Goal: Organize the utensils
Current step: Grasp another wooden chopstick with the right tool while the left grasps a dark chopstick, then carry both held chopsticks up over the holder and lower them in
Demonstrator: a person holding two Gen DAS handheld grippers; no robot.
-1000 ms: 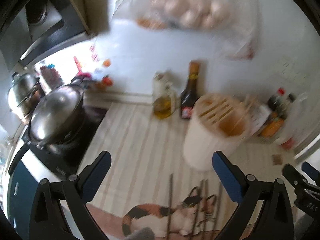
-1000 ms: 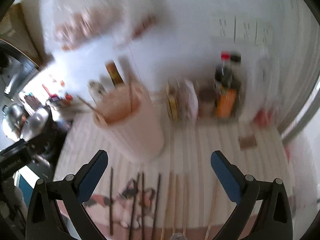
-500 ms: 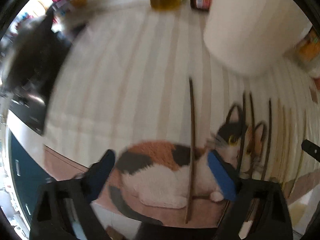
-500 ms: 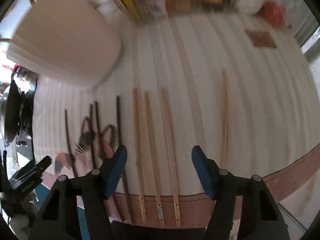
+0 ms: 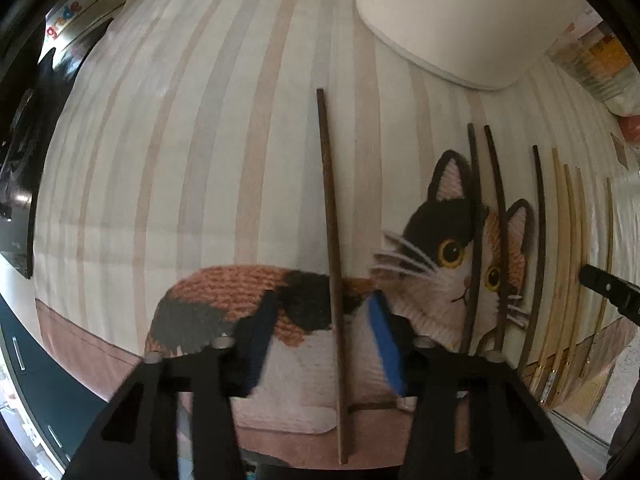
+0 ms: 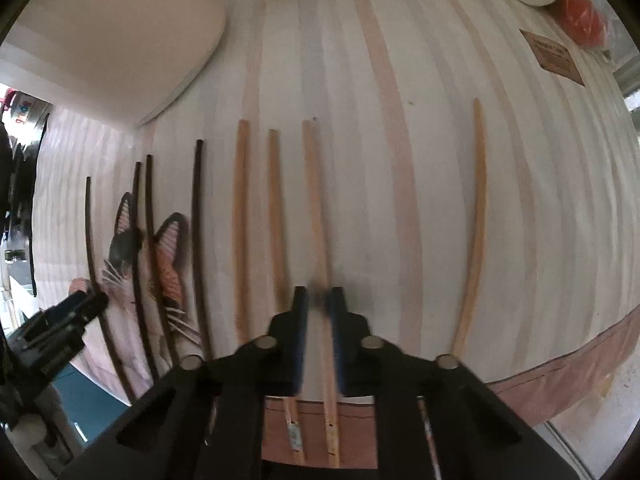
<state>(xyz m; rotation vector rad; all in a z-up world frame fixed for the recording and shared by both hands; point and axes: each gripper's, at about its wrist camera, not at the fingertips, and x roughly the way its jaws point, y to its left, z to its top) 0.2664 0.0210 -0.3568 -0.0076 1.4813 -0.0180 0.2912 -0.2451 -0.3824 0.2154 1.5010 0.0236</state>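
Observation:
Several dark chopsticks and several light wooden ones lie side by side on a striped mat (image 5: pixel 208 140) with a knitted cat picture. My left gripper (image 5: pixel 322 300) points straight down over the leftmost dark chopstick (image 5: pixel 329 200). Its jaws are closing with that stick between them, and a gap still shows on each side of it. My right gripper (image 6: pixel 318 294) is shut on a light wooden chopstick (image 6: pixel 314 184), third from the left of the light ones. The white utensil holder (image 5: pixel 460 20) stands behind the sticks and also shows as the white utensil holder (image 6: pixel 100 32) at top left.
A black stove (image 5: pixel 20 140) borders the mat on the left. Food packets (image 5: pixel 592 60) and a red bag (image 6: pixel 580 20) sit at the back right. One light chopstick (image 6: pixel 476 220) lies apart on the right. The mat's pink front edge (image 6: pixel 560 376) hangs at the counter's edge.
Both grippers tipped from facing the wall to facing the mat and dropped close to it. Both pairs of jaws narrowed; the right pair closed on a light chopstick.

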